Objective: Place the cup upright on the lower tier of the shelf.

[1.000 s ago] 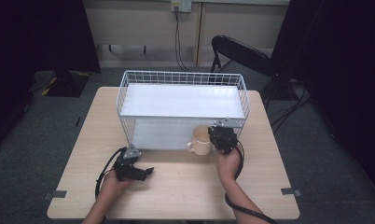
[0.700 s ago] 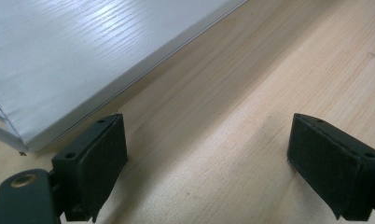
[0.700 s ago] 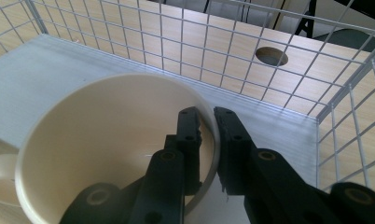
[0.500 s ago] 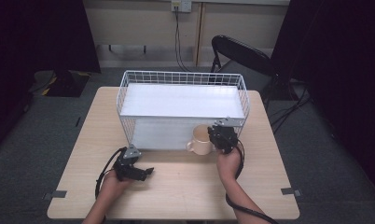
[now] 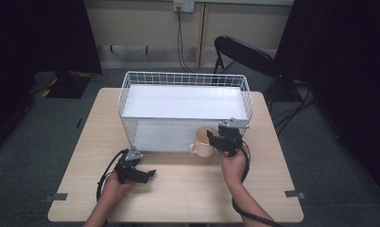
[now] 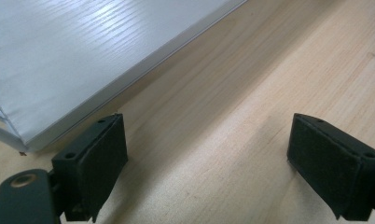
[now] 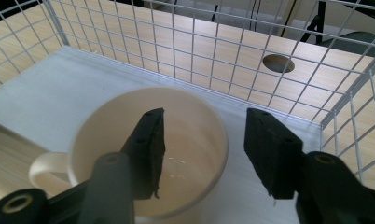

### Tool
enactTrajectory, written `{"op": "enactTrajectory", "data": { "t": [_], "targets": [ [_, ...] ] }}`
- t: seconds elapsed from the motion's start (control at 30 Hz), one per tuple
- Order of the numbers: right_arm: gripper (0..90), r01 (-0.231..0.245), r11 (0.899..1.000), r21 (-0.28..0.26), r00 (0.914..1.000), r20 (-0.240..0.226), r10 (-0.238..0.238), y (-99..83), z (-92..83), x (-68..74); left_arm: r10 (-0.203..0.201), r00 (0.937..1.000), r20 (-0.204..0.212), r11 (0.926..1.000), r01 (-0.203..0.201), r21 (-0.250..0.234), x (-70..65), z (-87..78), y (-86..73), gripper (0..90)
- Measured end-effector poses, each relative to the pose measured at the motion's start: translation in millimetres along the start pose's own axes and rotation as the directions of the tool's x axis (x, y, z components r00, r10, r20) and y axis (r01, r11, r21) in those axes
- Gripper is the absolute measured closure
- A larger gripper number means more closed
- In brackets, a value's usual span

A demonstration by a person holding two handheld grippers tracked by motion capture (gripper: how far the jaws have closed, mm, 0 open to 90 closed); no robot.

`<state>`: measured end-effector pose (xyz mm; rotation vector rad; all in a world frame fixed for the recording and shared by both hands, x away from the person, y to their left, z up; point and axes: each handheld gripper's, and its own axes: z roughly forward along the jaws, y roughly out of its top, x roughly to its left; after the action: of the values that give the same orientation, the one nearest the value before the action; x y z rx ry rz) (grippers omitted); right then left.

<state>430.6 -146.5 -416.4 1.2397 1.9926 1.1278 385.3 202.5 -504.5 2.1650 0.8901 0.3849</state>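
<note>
My right gripper (image 7: 202, 154) has just been opening its jaws, which straddle the empty cream mug's (image 7: 148, 154) rim unclamped, inside the wire basket (image 5: 185, 80). My left gripper (image 6: 206, 161) gapes wide over bare tabletop (image 6: 251, 93).

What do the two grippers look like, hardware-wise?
Both are black handheld units. The left gripper and right gripper each carry a grey three-cornered plate on top and trail a black cable back along the forearm. The pads are thick, flat black blocks with small recessed screw holes. The forearms are bare, no sleeves in view.
</note>
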Motion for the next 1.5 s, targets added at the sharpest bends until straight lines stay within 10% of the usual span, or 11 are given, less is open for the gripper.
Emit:
{"op": "enactTrajectory", "data": {
  "t": [0.53, 1.5],
  "targets": [
    [20.7, -0.033, 0.999, 0.016, 0.9958, -0.085, 0.034, 0.0, -14.6, -1.0, 0.001, 1.0000, 0.000, 1.0000, -0.001, 0.001, 0.0, 0.0, 0.0, 11.3],
    [17.7, -0.009, 0.999, 0.048, 0.9931, -0.116, 0.015, -23.3, -17.7, -0.4, 0.001, 1.0000, 0.000, 1.0000, -0.001, 0.000, 0.0, 0.0, 0.0, 11.3]
  ]
}}
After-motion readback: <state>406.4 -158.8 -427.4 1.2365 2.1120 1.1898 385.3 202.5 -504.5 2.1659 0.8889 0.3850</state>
